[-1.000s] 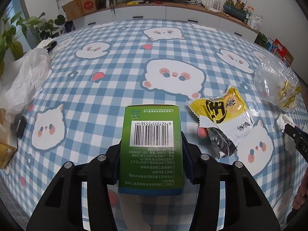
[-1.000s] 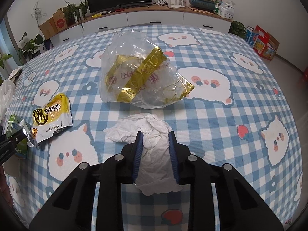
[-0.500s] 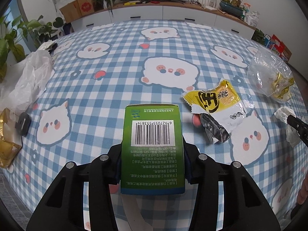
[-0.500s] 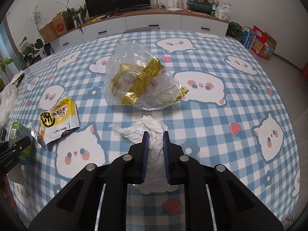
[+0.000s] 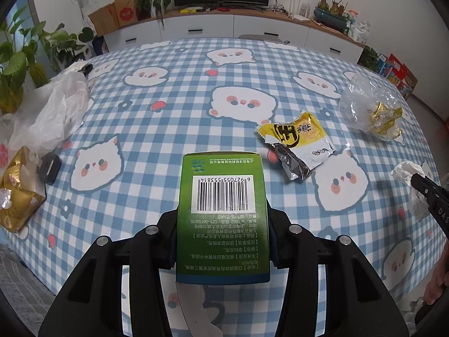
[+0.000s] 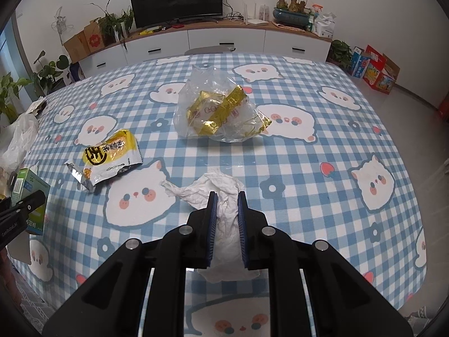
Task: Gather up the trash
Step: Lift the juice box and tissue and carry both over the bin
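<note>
The left gripper (image 5: 223,224) squeezes the green box (image 5: 223,213) at bottom center; the right gripper (image 6: 226,219) pinches the white tissue (image 6: 224,196) — hold both tight, lift slowly.

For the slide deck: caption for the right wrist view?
Right hand-held gripper clamps crumpled tissue above checked tablecloth.

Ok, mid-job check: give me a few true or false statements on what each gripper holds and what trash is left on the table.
1. The left gripper clamps a green box. True.
2. The right gripper is empty. False: it pinches a crumpled white tissue.
3. The yellow snack wrapper lies on the table, ungripped. True.
4. The clear plastic bag is in the left gripper. False: it sits on the table.
</note>
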The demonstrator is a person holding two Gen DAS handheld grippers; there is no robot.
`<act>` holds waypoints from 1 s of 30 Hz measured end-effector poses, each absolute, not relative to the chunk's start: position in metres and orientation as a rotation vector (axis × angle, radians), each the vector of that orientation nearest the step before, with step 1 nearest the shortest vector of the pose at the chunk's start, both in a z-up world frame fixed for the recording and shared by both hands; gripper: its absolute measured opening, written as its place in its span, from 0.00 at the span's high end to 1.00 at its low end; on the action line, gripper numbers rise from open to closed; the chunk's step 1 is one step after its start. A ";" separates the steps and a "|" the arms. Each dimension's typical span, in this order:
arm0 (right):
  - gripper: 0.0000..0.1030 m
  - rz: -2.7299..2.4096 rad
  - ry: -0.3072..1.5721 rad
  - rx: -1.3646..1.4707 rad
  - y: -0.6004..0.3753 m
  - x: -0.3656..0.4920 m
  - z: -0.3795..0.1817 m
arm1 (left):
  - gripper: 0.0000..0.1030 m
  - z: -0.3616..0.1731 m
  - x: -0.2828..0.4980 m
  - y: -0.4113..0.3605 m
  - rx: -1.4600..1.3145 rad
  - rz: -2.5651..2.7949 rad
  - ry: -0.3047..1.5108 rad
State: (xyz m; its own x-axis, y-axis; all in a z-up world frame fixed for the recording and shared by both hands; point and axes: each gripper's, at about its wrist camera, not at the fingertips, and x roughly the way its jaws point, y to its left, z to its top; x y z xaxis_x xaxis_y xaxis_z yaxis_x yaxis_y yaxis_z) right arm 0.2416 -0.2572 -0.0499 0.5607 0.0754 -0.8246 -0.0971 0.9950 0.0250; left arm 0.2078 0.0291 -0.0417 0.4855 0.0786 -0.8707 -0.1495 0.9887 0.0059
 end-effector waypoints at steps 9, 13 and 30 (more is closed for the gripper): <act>0.87 0.125 0.945 -0.008 -0.246 0.213 -0.037 | 0.56 -0.046 0.170 0.038 -0.070 0.149 1.067; 0.87 0.130 0.934 -0.017 -0.241 0.197 -0.033 | 0.56 -0.044 0.157 0.039 -0.069 0.149 1.061; 0.87 0.168 0.924 -0.016 -0.228 0.133 -0.027 | 0.56 -0.027 0.084 0.029 -0.081 0.108 1.002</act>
